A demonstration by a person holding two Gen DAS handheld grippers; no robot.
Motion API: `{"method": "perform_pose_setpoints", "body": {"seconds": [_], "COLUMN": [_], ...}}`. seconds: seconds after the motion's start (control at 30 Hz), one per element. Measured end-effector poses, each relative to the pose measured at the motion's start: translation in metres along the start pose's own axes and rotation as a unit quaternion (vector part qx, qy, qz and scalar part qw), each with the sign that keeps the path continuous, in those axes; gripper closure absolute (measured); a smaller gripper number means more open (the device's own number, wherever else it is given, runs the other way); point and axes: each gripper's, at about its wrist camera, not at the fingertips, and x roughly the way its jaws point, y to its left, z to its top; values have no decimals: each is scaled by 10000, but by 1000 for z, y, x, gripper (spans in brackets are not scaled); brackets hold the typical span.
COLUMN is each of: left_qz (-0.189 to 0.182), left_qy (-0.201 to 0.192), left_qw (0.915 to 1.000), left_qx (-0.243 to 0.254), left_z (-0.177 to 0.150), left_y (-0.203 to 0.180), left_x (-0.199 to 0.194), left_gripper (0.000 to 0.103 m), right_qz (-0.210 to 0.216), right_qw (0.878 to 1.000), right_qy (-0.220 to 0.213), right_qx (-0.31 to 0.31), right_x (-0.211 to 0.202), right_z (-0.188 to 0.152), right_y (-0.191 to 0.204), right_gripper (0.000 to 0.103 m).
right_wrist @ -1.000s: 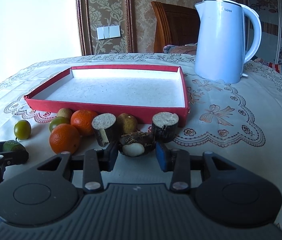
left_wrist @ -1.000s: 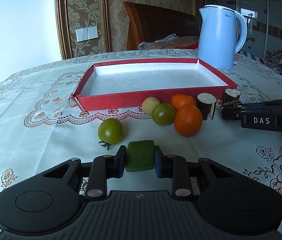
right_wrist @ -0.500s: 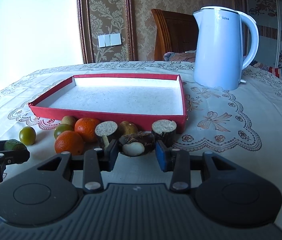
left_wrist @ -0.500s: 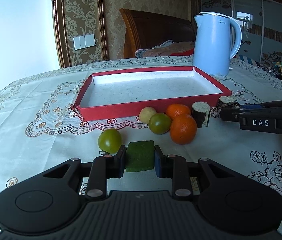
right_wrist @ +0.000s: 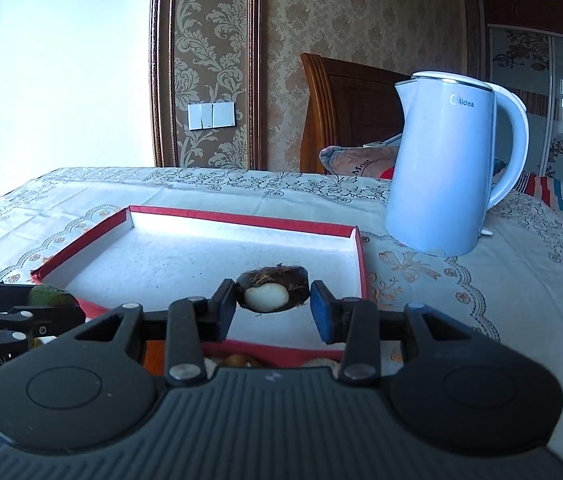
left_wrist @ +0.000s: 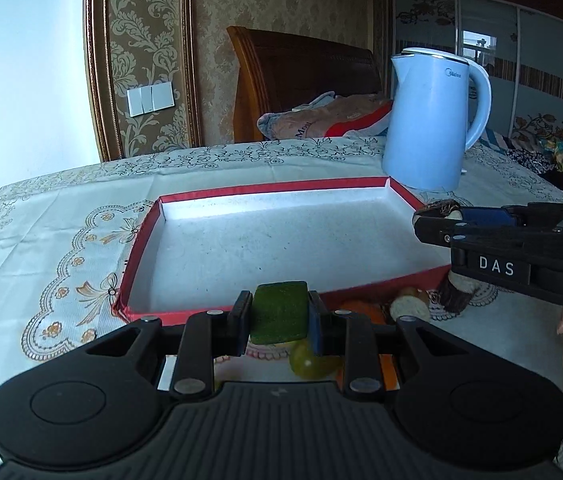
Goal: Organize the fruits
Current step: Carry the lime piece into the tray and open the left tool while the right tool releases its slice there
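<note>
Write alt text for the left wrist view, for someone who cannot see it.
A black gripper holds a green block above the near edge of an empty red tray on a patterned tablecloth. A second gripper at right holds a dark brown piece; a pale blue kettle stands behind the tray.

One red tray (left_wrist: 143, 248) and one blue kettle (left_wrist: 429, 120) stand on the worktop (left_wrist: 41, 240). Each of the two grippers carries one piece: a green one (left_wrist: 279, 312) and a dark-skinned one (right_wrist: 271, 290). One green fruit (left_wrist: 309, 360) shows below.
</note>
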Motion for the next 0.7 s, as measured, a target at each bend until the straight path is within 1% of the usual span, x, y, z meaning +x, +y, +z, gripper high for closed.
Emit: {"method": "perform_pose_setpoints", "body": {"seconds": [0.17, 0.33, 0.43, 0.57, 0.7], "left_qz": [158, 293, 322, 385, 472], "left_qy": [243, 482, 581, 625, 735], "left_qw": [9996, 9983, 9977, 9972, 9960], "left_qx": [-49, -156, -166, -164, -196], "left_z": [23, 37, 42, 46, 49], "left_y": [7, 13, 14, 13, 15], "left_x": [45, 85, 99, 111, 123], "left_gripper": [75, 75, 75, 75, 75], "right_qz": [0, -73, -61, -123, -167], "right_qw": [9995, 9983, 9970, 9963, 9946], "right_qy": [254, 487, 634, 691, 839], "right_qx": [209, 318, 445, 495, 596], "right_x": [41, 76, 89, 95, 105], "right_z": [15, 19, 19, 18, 18], "right_y": [-5, -8, -11, -14, -18], "right_gripper": [65, 65, 65, 65, 65]}}
